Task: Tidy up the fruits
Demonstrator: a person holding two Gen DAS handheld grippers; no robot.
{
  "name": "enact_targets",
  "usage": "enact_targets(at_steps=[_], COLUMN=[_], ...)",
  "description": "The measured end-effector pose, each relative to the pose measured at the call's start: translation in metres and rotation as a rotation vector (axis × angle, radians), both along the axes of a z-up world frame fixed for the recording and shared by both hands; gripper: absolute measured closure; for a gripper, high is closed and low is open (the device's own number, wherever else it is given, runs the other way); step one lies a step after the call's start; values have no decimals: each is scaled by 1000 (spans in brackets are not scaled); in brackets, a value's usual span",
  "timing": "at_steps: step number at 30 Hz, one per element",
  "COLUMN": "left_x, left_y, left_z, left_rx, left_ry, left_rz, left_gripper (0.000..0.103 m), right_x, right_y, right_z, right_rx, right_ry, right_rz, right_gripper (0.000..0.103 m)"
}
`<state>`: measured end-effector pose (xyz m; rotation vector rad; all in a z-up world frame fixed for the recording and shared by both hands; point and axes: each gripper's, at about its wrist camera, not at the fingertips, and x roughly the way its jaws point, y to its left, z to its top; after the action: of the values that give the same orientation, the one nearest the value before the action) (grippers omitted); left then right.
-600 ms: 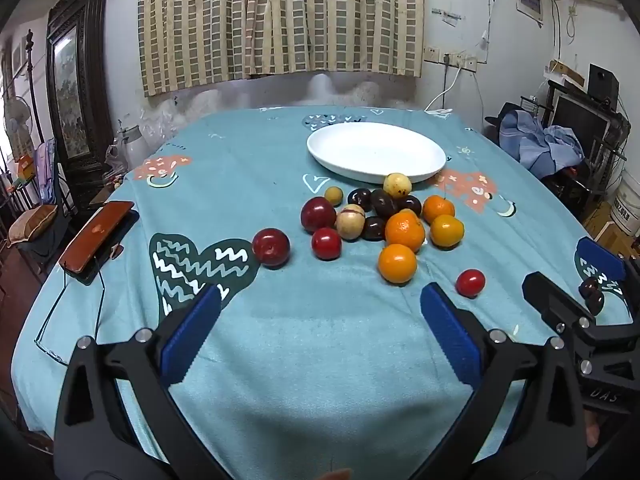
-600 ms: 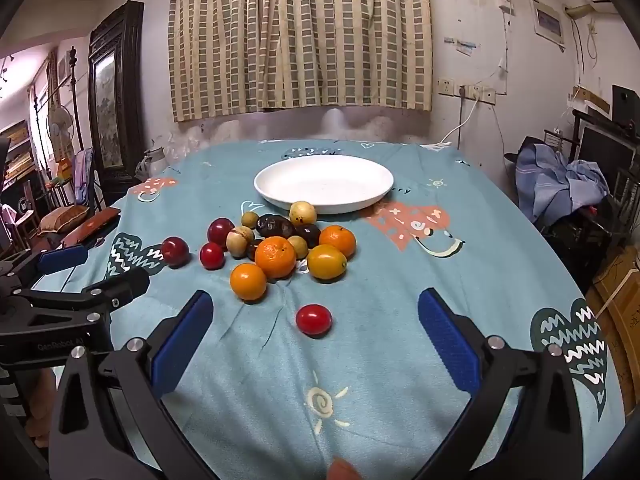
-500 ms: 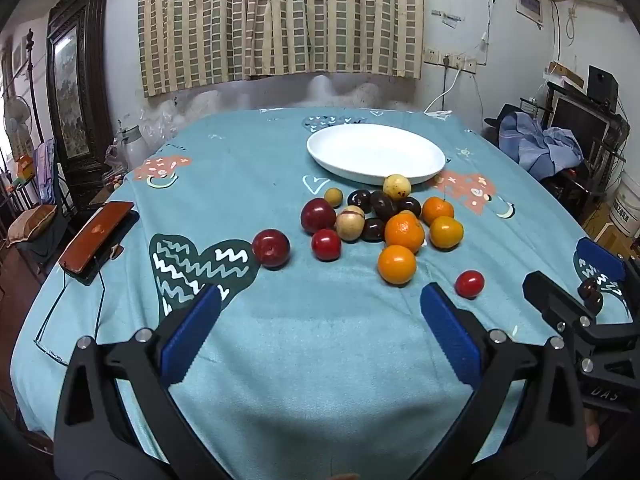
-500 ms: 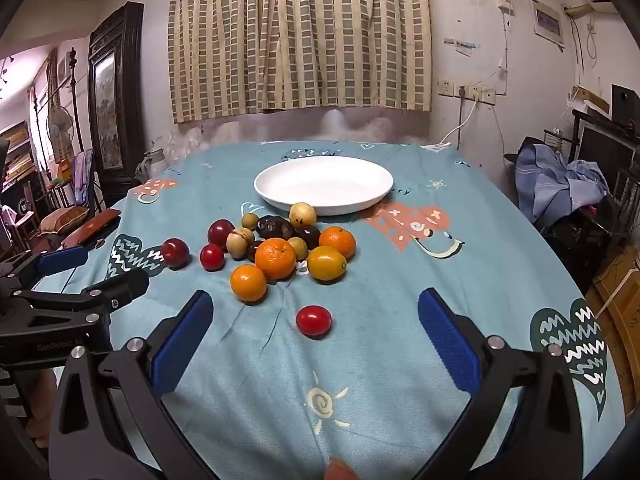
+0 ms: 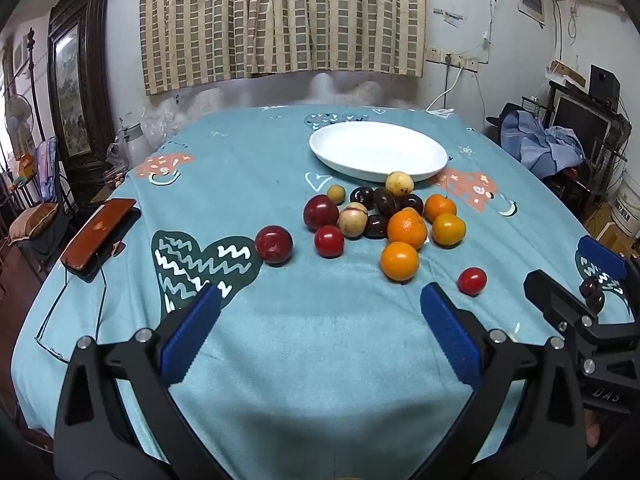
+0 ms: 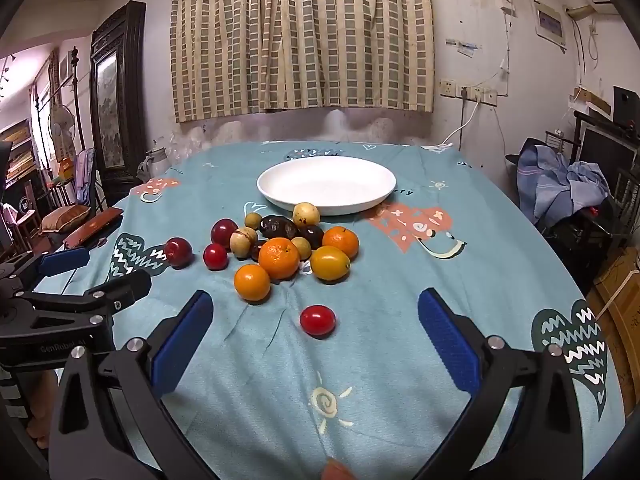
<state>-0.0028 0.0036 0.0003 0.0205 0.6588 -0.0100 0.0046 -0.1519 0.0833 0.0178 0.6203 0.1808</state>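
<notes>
A pile of fruit (image 5: 384, 216) lies on the teal tablecloth in front of an empty white plate (image 5: 378, 154): oranges, red plums, dark dates and pale yellow fruits. A red plum (image 5: 274, 245) sits apart to the left and a small red tomato (image 5: 472, 281) apart at the front right. In the right wrist view the tomato (image 6: 317, 320) lies just ahead of my right gripper (image 6: 316, 344), before the pile (image 6: 280, 244) and the plate (image 6: 326, 184). My left gripper (image 5: 320, 336) is open and empty, short of the fruit. My right gripper is open and empty.
A brown case (image 5: 98, 232) and wire glasses (image 5: 72, 320) lie near the table's left edge. Two small dark fruits (image 5: 592, 294) sit at the right edge behind the right gripper's finger. Clothes and boxes stand right of the table (image 6: 560, 184).
Both grippers have moved slightly forward toward the fruit; the tomato sits a little closer in the right wrist view. The fruit has not moved.
</notes>
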Motion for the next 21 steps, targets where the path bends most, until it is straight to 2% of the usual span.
enact_targets(at_steps=[21], left_x=[1], left_y=[-2], left_z=[-6], left_rx=[11], left_ry=[17], left_rz=[4], left_gripper=[2], right_x=[0], right_y=[8], right_z=[-1], right_rx=[-3], right_ry=[-1], right_rz=[10], right_gripper=[1])
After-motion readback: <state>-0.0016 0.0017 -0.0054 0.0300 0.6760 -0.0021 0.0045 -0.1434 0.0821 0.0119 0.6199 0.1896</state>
